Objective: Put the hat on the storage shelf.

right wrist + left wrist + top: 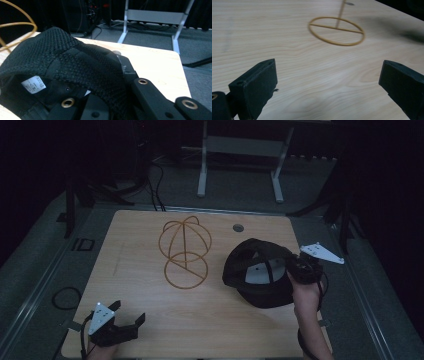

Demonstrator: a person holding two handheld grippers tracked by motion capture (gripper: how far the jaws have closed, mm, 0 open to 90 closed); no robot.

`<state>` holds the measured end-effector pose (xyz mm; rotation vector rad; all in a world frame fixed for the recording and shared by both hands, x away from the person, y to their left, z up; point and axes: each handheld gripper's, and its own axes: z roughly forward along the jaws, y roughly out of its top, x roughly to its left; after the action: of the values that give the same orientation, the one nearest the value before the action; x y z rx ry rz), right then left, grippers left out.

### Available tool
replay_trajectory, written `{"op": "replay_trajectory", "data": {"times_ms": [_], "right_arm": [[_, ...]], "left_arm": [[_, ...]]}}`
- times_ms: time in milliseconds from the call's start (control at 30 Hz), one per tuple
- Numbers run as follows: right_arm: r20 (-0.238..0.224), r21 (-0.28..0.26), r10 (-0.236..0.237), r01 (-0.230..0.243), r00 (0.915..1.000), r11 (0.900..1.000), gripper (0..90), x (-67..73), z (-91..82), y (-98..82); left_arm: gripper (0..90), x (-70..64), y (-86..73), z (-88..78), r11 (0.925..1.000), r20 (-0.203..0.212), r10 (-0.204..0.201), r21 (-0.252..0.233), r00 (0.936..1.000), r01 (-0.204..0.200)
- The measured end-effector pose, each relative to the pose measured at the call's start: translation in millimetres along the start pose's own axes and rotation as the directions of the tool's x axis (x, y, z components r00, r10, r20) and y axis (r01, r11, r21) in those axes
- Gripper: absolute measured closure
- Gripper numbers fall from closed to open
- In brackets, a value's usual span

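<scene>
High view, though dim: right gripper [295, 266] pinches black cap [255, 277]; left gripper [129, 315] spread.

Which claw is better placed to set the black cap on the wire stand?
Right. The right claw is shut on the black knitted cap beside the golden wire hat stand; the left claw hangs open.
</scene>
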<state>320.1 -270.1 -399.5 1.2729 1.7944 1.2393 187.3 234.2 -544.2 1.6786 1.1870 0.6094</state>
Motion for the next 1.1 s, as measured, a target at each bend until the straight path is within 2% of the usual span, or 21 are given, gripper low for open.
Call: {"op": "replay_trajectory", "data": {"times_ms": [167,233,300,333,433,467,533,633,800,833,867,967,1100], "right_arm": [[-0.037,-0.016,-0.004,0.004,0.9993,1.0,88.8,4.6,-11.9,-1.5],[-0.046,-0.021,-0.006,0.005,0.9989,1.0,88.8,6.0,-16.3,-3.4],[-0.051,-0.024,-0.011,0.01,0.9986,1.0,88.8,7.4,-20.7,-5.3],[-0.055,-0.026,-0.012,0.01,0.9984,1.0,88.8,8.1,-22.9,-6.3],[-0.062,-0.027,-0.019,0.017,0.9979,0.999,88.8,9.9,-26.4,-8.2],[-0.074,-0.028,-0.022,0.02,0.997,0.999,88.8,12.3,-29.7,-10.0],[-0.082,-0.035,-0.027,0.024,0.9963,0.999,88.8,14.6,-33.2,-11.4],[-0.096,-0.042,-0.032,0.028,0.9949,0.999,88.8,17.9,-36.9,-13.3],[-0.122,-0.044,-0.044,0.039,0.9915,0.998,88.8,26.2,-39.0,-14.7],[-0.13,-0.046,-0.041,0.035,0.9906,0.998,88.8,27.7,-39.1,-14.7],[-0.139,-0.047,-0.043,0.037,0.9894,0.998,88.8,29.2,-39.0,-14.6],[-0.155,-0.048,-0.046,0.039,0.9868,0.998,88.8,34.0,-38.2,-13.9],[-0.172,-0.057,-0.062,0.053,0.9832,0.997,88.8,40.8,-38.6,-12.4]], "left_arm": [[2.5,-17.0,9.6,8.6,0.9994,0.064,0.02,0.027,0.9978,-0.022],[2.5,-23.4,13.2,11.9,0.999,0.094,0.035,0.026,0.9949,-0.038],[2.7,-30.7,17.7,15.7,0.9982,0.103,0.051,0.027,0.9934,-0.054],[2.7,-34.1,20.1,17.3,0.9982,0.125,0.052,0.022,0.9907,-0.055],[4.3,-41.3,25.5,20.9,0.9978,0.146,0.06,0.019,0.9875,-0.063],[4.4,-48.8,30.7,24.9,0.9973,0.171,0.068,0.017,0.983,-0.072],[4.6,-56.7,35.2,29.1,0.9947,0.192,0.096,0.018,0.9766,-0.102],[5.0,-66.1,40.1,35.8,0.9945,0.23,0.095,0.021,0.9684,-0.102],[5.5,-81.9,47.0,47.2,0.9928,0.272,0.104,0.028,0.9566,-0.116],[5.5,-81.9,47.0,47.2,0.9928,0.272,0.104,0.028,0.9566,-0.116],[5.6,-88.1,50.4,51.7,0.9919,0.294,0.109,0.03,0.9495,-0.123],[5.8,-97.2,56.5,57.4,0.9912,0.315,0.117,0.022,0.9417,-0.131],[6.3,-107.0,65.0,64.3,0.9901,0.329,0.13,0.006,0.9354,-0.14]]}}
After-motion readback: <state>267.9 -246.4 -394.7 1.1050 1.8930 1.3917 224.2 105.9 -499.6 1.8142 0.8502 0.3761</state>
